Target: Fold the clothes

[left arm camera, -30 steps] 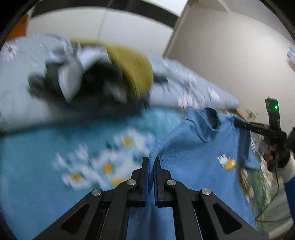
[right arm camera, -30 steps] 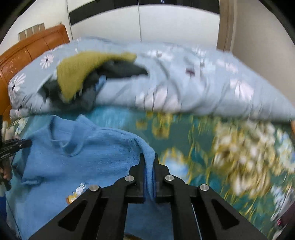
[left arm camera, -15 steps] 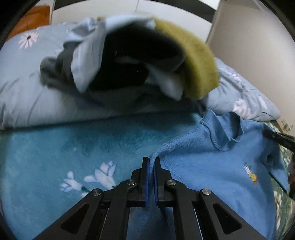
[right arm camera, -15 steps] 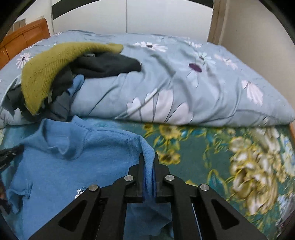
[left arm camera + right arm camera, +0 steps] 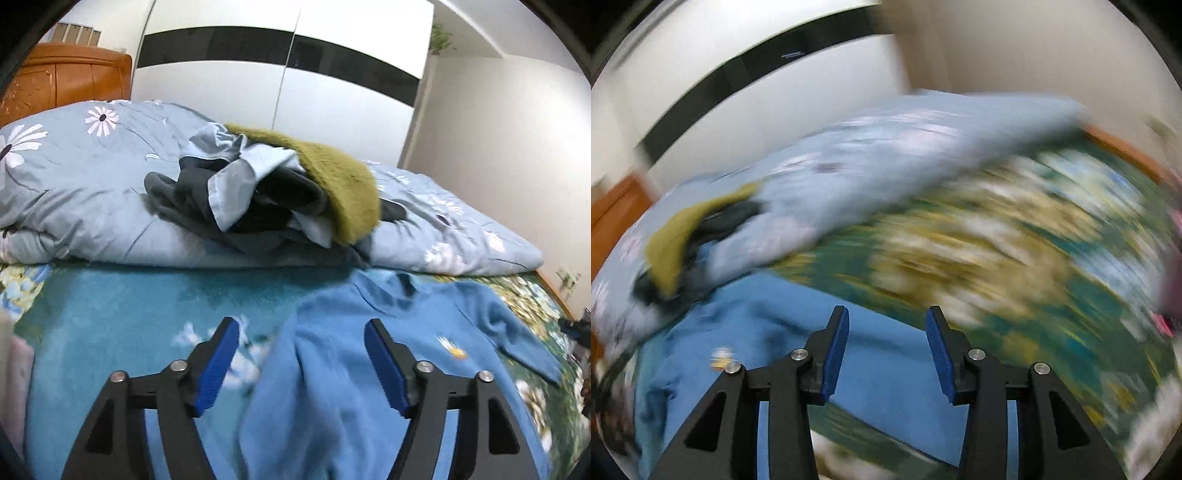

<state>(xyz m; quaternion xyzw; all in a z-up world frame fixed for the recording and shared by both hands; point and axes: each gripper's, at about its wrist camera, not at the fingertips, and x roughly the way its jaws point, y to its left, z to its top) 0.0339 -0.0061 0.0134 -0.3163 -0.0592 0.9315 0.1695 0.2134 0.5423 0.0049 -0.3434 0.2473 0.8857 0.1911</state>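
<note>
Left gripper (image 5: 301, 354): our jaws opening, pads clear of the blue sweater (image 5: 388, 369) lying flat on the floral bedspread (image 5: 110, 325). Right gripper (image 5: 886, 341) likewise opening over it. Beyond: clothes pile (image 5: 280, 195) on folded duvet (image 5: 92, 192).

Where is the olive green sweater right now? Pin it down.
In the left wrist view the olive green sweater tops the pile of dark clothes on the flowered duvet, behind the blue sweatshirt.

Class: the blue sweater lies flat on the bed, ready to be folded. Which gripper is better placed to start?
Probably the left gripper: its opening fingers frame the blue sweater clearly. The right gripper, also opening, has a blurred view.
</note>
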